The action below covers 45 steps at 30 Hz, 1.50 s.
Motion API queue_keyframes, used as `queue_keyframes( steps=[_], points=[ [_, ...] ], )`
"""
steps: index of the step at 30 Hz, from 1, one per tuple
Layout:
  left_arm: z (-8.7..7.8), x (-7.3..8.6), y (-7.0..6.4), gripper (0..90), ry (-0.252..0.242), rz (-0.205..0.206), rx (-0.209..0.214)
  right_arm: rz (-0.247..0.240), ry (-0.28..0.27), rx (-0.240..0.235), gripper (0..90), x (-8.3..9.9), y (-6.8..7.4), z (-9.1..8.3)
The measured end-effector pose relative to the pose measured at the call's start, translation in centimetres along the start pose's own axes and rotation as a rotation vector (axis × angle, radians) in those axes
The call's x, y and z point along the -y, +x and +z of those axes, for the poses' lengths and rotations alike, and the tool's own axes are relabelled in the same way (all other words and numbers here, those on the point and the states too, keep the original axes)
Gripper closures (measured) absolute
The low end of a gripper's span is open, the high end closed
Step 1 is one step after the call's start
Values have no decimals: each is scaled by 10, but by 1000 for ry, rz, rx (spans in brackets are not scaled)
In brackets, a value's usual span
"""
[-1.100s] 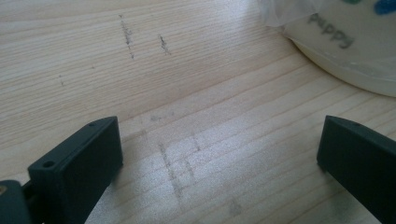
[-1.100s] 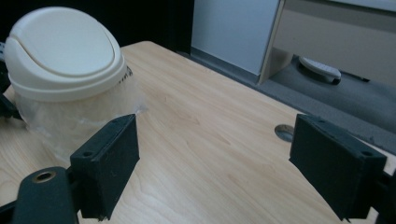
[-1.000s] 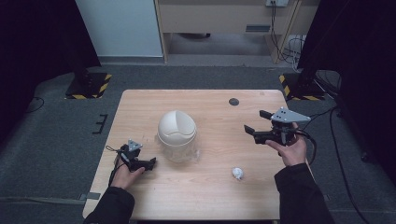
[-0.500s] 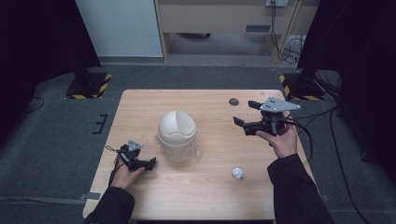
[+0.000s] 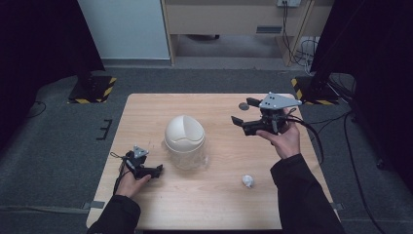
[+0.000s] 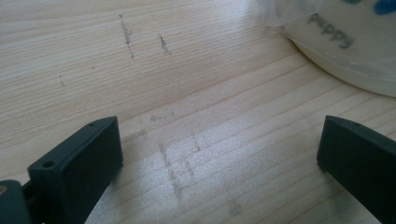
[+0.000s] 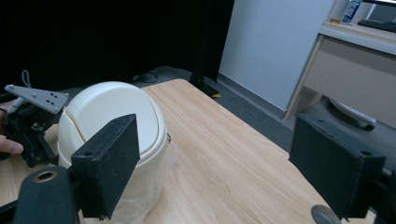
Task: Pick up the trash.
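Hand-held gripper, right (image 5: 243, 112), is hovering spread and empty, pointing at the domed swing-lid bin (image 5: 184, 141) mid-desk (image 5: 224, 204). Left hand-held gripper (image 5: 155, 170), also spread, is resting just left of the bin. Nothing is being grasped yet; the approach and any contact remain.

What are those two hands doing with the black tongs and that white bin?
A person holds tongs in each hand at a wooden table. The right tongs hang open in the air, pointed at the small white swing-lid bin. The left tongs rest open beside it. A crumpled paper ball lies untouched nearby.
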<state>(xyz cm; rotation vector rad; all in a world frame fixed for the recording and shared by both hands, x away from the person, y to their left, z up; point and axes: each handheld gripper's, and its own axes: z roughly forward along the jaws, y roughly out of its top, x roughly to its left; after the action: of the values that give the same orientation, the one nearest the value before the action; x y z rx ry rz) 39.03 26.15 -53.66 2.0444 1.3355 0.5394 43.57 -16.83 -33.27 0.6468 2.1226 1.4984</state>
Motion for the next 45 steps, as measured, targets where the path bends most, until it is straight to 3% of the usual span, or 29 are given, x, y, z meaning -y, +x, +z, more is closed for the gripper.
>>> queue_keyframes(
  steps=[9,22,34,45],
  points=[
    [0,0,0,0,0,0,1,-6,-17,-37,167,-12,7,16],
    [0,0,0,0,0,0,1,-20,-22,-112,167,-26,27,45],
    [0,0,0,0,0,0,1,-39,38,-152,203,-5,48,71],
    [0,0,0,0,0,0,1,-47,93,-233,220,16,70,92]
  ],
)
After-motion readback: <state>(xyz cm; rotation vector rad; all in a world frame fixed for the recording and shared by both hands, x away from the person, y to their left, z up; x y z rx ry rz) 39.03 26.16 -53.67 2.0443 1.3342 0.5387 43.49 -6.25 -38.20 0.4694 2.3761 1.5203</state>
